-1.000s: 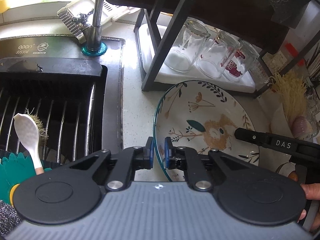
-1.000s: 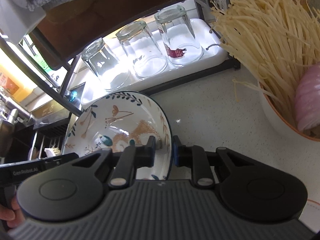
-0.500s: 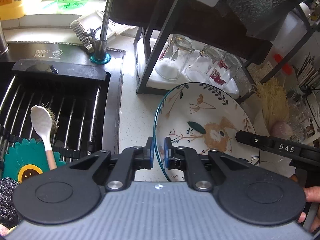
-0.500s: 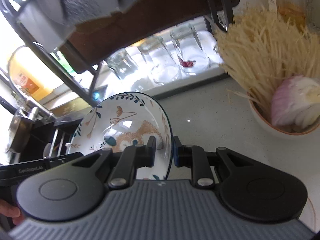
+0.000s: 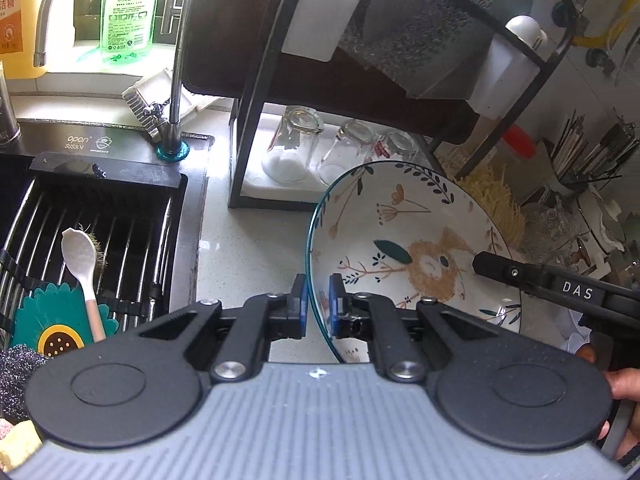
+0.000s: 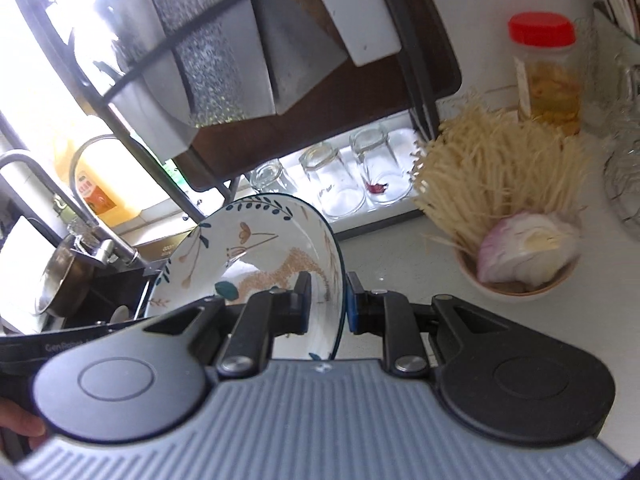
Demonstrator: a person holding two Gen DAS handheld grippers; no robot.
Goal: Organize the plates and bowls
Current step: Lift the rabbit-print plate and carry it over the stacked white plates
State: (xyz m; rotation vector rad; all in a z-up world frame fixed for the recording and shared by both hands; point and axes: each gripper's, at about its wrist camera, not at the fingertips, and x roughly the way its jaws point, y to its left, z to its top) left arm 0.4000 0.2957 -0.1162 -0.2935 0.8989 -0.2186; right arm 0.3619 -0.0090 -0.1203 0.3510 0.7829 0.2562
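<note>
Both tongs clamp one white, floral-painted ceramic bowl (image 5: 408, 248) by opposite rims: the left gripper (image 5: 318, 308) on its near edge, the right gripper (image 6: 329, 304) across it. The bowl hangs tilted above a pale speckled stone countertop (image 5: 248, 248). A black sink (image 5: 100, 216) lies left, a black metal rack (image 5: 256, 92) sheltering upturned clear glasses (image 5: 294, 148) behind.

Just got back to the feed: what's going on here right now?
A person is carrying one floral plate with both claws. The left claw is shut on one side of its rim, the right claw on the opposite side. The plate is held off the counter, in front of the black rack that has upturned glasses underneath, next to the sink.
</note>
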